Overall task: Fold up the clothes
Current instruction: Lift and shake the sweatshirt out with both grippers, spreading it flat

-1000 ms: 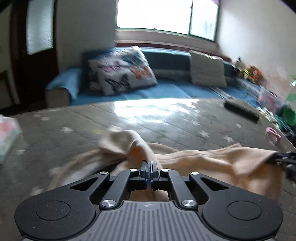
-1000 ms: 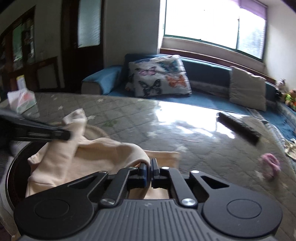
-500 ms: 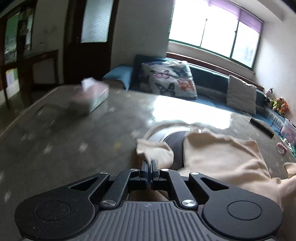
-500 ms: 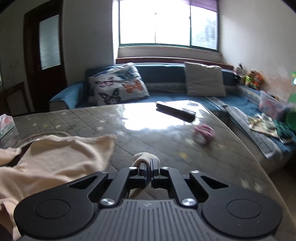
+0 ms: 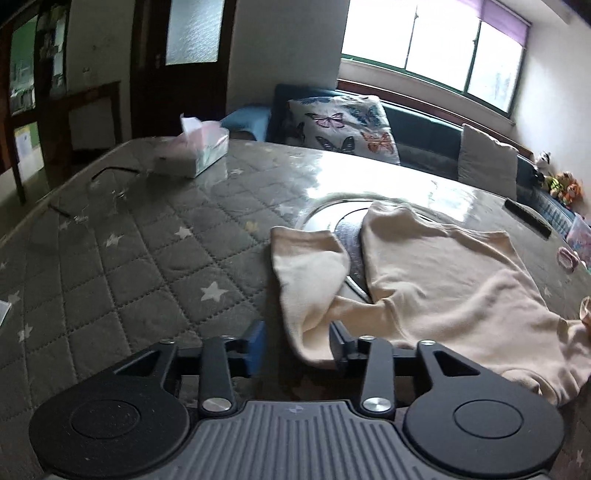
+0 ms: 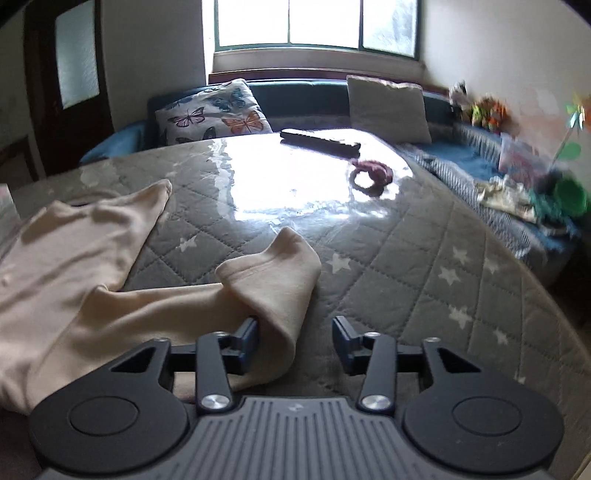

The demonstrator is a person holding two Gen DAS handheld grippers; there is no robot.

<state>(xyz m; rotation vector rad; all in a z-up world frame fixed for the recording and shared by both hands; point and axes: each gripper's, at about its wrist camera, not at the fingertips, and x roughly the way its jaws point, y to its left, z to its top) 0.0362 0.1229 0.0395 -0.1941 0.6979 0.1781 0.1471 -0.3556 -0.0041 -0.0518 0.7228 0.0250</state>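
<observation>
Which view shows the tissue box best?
Left wrist: the tissue box sits in full on the quilted table, far left, a tissue sticking out of its top. In the right wrist view only a pale sliver shows at the left edge, probably the box.

The right gripper (image 6: 295, 341) is opening; the cream garment's (image 6: 74, 258) sleeve lies between its fingers (image 6: 247, 338), toward nine o'clock.

Bright window (image 6: 314, 22), blue sofa (image 6: 306, 96), butterfly cushion (image 5: 343, 127), dark door (image 5: 181, 66).
</observation>
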